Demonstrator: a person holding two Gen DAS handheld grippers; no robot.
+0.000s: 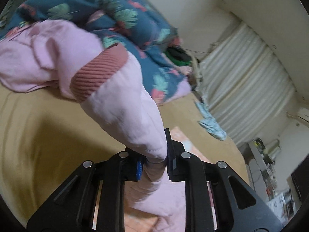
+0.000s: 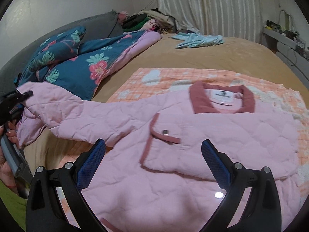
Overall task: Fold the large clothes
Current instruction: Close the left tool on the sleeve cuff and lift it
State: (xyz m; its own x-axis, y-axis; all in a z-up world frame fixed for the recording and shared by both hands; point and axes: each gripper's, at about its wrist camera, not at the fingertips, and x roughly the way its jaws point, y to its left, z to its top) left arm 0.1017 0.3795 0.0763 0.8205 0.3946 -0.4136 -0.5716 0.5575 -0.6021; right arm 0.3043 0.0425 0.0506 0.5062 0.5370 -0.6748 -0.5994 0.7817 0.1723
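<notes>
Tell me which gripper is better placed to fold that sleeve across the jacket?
Left. The left gripper is shut on the pink sleeve; the right gripper hangs open above the jacket front.

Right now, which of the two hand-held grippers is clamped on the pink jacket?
The left hand-held gripper: it pinches the pink jacket's sleeve, lifting it. The right hand-held gripper hangs open over the jacket's body, holding nothing.

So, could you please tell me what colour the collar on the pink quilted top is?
The collar is dusty rose, darker than the top; the right wrist view shows it best.
</notes>
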